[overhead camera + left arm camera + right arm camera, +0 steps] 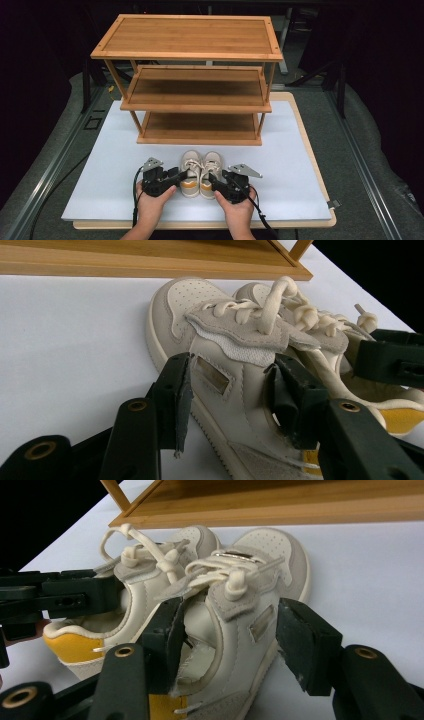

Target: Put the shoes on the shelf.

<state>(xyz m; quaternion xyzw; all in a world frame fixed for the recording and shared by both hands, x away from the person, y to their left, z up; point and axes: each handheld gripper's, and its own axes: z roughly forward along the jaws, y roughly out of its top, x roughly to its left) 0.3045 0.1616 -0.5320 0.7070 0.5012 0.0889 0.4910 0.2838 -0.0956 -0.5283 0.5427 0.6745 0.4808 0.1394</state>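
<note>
Where left gripper [230, 390] straddles left shoe [220, 355], heel cut off.

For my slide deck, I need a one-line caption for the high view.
Two handheld grippers, left and right, flank cream sneakers before a bamboo rack.

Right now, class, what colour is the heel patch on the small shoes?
Yellow-orange heel patch on the cream shoes; clearest in the right gripper view.

Both grippers: left gripper [181, 176], right gripper [214, 181], black bodies, grey three-cornered top plates, brass-ringed holes on black fingers [177, 390], black trailing cables.
</note>
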